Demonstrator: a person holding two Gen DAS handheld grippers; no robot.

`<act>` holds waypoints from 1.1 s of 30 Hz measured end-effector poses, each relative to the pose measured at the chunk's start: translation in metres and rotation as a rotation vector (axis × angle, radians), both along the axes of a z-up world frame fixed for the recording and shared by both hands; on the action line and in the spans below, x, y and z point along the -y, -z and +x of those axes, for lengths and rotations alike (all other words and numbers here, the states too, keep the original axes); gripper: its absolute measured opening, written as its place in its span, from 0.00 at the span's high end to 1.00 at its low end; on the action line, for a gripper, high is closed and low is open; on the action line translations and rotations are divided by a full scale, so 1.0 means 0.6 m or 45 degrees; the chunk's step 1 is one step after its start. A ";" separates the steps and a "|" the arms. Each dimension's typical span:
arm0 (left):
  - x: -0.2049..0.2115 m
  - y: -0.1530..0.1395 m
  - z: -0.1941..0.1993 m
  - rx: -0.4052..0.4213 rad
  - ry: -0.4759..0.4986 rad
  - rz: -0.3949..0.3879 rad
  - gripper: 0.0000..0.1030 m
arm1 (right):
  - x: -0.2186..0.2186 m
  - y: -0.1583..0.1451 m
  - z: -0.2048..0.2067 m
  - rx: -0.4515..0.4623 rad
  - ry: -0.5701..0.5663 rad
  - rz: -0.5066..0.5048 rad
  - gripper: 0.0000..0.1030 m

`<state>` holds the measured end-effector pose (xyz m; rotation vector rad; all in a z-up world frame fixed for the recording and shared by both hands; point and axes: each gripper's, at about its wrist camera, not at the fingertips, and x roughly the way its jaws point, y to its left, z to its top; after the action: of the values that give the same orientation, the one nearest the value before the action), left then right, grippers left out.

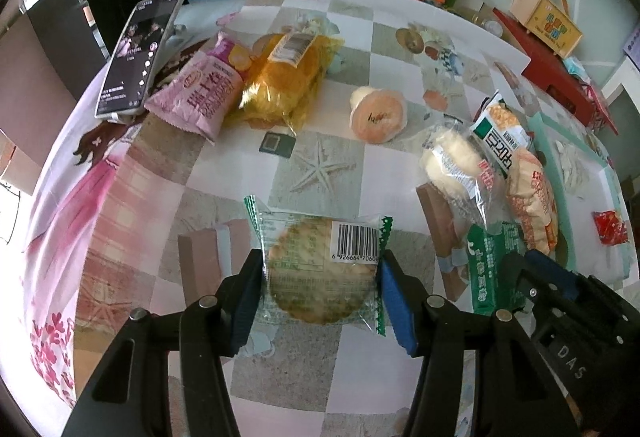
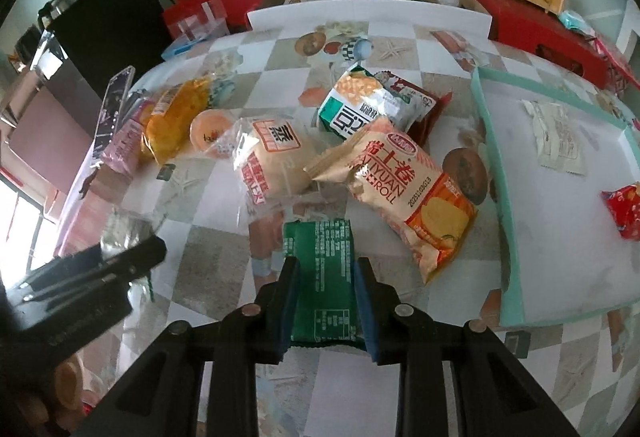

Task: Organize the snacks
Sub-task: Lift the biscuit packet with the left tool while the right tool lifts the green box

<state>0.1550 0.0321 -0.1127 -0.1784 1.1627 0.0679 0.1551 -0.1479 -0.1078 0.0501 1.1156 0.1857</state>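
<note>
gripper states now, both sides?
Left gripper: shut on the clear-wrapped round biscuit.
Right gripper: shut on the green snack packet.

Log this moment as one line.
left tongs: shut on round biscuit pack | right tongs: shut on green packet | tray: not reached

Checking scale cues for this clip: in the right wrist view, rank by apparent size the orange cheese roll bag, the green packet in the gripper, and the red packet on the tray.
1. orange cheese roll bag
2. green packet, though nearness to the camera inflates it
3. red packet, partly cut off at the frame edge
</note>
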 end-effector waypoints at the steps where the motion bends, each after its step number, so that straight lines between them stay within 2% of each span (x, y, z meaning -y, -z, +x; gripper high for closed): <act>1: 0.000 0.001 0.000 -0.004 0.001 -0.007 0.44 | 0.001 0.000 0.001 -0.003 0.003 0.010 0.61; 2: 0.000 0.001 0.000 -0.004 0.001 -0.012 0.44 | 0.001 0.001 0.001 -0.007 0.002 0.019 0.54; 4: -0.001 0.001 0.000 -0.001 0.004 -0.009 0.44 | -0.004 0.001 0.000 -0.005 -0.012 0.019 0.51; 10: -0.002 0.002 0.000 -0.008 0.008 -0.016 0.44 | -0.030 0.017 -0.001 -0.033 -0.075 -0.048 0.51; 14: -0.003 0.003 0.001 -0.011 0.007 -0.020 0.43 | -0.026 0.036 0.004 -0.077 -0.060 -0.075 0.51; 21: -0.004 0.004 0.001 -0.015 0.007 -0.021 0.43 | -0.039 0.043 0.002 -0.072 -0.107 -0.135 0.52; 24: -0.004 0.004 0.001 -0.015 0.007 -0.021 0.43 | -0.045 0.044 0.002 -0.060 -0.125 -0.179 0.57; 33: -0.003 0.004 0.002 -0.016 0.008 -0.021 0.43 | -0.043 0.039 0.001 -0.064 -0.134 -0.155 0.59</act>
<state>0.1560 0.0336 -0.1151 -0.1890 1.1767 0.0544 0.1557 -0.1218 -0.1309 -0.1132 1.1784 0.2114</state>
